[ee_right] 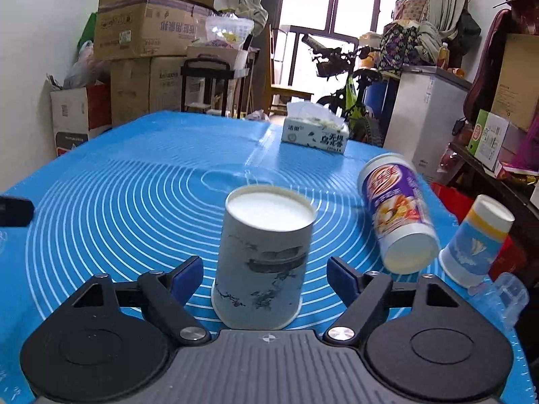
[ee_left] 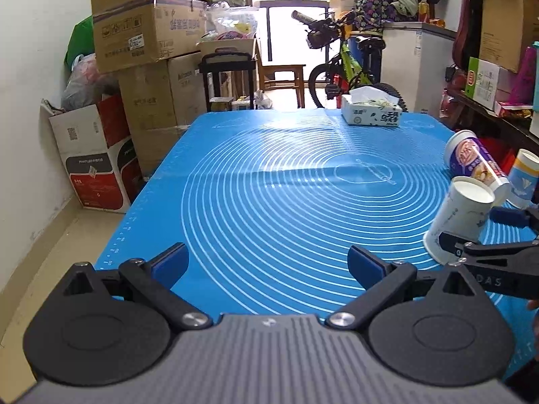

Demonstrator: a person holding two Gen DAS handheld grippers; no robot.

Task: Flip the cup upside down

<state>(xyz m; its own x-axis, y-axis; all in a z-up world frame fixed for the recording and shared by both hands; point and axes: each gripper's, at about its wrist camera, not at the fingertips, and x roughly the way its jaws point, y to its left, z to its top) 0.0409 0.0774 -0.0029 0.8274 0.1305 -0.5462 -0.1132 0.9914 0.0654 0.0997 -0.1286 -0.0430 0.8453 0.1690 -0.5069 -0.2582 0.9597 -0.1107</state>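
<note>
A white paper cup with an ink drawing (ee_right: 261, 259) stands upside down on the blue mat (ee_right: 134, 181), its wide rim on the mat and its base up. My right gripper (ee_right: 266, 276) is open, one finger on each side of the cup, not touching it. The cup also shows in the left wrist view (ee_left: 454, 219), with the right gripper (ee_left: 485, 232) around it. My left gripper (ee_left: 267, 264) is open and empty above the mat's near edge.
A purple cup (ee_right: 399, 212) lies on its side right of the white cup. A blue-and-yellow cup (ee_right: 475, 240) stands upside down near the right edge. A clear plastic cup (ee_right: 505, 294) lies beside it. A tissue box (ee_right: 315, 133) sits at the far side.
</note>
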